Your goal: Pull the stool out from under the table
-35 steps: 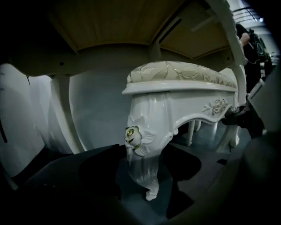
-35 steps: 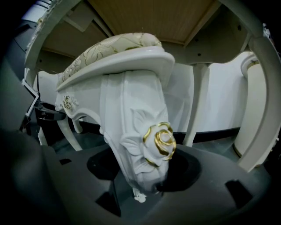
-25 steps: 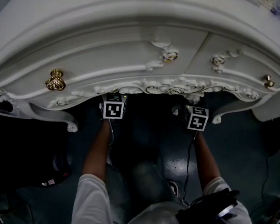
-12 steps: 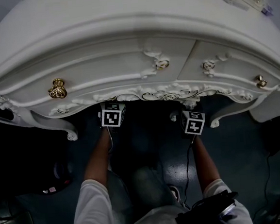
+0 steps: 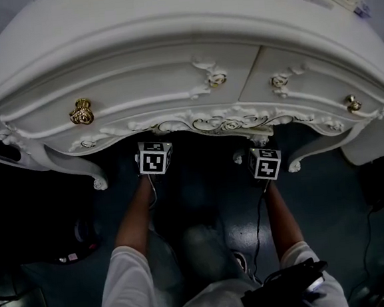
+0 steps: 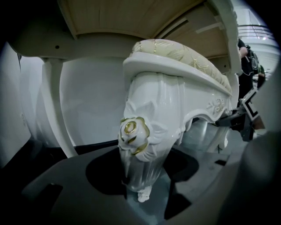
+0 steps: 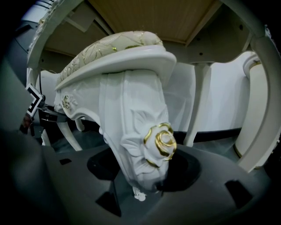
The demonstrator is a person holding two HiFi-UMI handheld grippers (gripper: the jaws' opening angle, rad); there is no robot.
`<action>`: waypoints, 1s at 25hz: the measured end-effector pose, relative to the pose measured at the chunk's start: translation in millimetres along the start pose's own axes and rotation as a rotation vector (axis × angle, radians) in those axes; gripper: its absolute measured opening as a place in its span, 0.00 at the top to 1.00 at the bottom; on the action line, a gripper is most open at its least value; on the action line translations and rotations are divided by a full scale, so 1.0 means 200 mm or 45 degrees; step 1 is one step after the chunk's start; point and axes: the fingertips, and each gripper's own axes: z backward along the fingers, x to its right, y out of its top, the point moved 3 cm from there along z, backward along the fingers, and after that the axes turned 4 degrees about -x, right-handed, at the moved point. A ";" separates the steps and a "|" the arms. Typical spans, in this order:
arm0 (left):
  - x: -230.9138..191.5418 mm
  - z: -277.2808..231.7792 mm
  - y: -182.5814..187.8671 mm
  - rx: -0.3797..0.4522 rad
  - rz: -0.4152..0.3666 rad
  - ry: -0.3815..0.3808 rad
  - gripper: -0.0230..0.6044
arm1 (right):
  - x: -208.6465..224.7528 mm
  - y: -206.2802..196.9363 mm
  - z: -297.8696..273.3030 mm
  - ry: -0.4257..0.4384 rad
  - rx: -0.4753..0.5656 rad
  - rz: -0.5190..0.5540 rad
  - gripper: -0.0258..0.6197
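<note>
Looking along the left gripper (image 6: pixel 147 186), down between its dark jaws. Clamped there on a white stool leg (image 6: pixel 153 114), the jaws touching it on both sides just under a carved rose (image 6: pixel 131 129) edged in gold. Above the leg, on the stool (image 6: pixel 175 72), a cream cushion (image 6: pixel 175 52) patterned in gold. Overhead, the wooden underside of the table (image 6: pixel 123 17). To the left, a slim white table leg (image 6: pixel 53 101) before a white panel (image 6: pixel 90 105). Off to the right, grey floor (image 6: pixel 204 134).

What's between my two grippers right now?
The stool: its front rail runs from the leg in the left gripper to the one in the right gripper. Both gripper views show it.
</note>
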 end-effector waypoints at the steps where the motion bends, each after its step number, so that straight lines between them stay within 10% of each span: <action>1: 0.00 0.01 0.00 -0.007 0.000 -0.001 0.55 | 0.00 0.00 0.00 0.001 -0.002 0.001 0.56; 25: 0.11 0.22 -0.16 -0.014 0.019 -0.005 0.55 | -0.02 -0.10 0.14 0.076 -0.021 0.053 0.56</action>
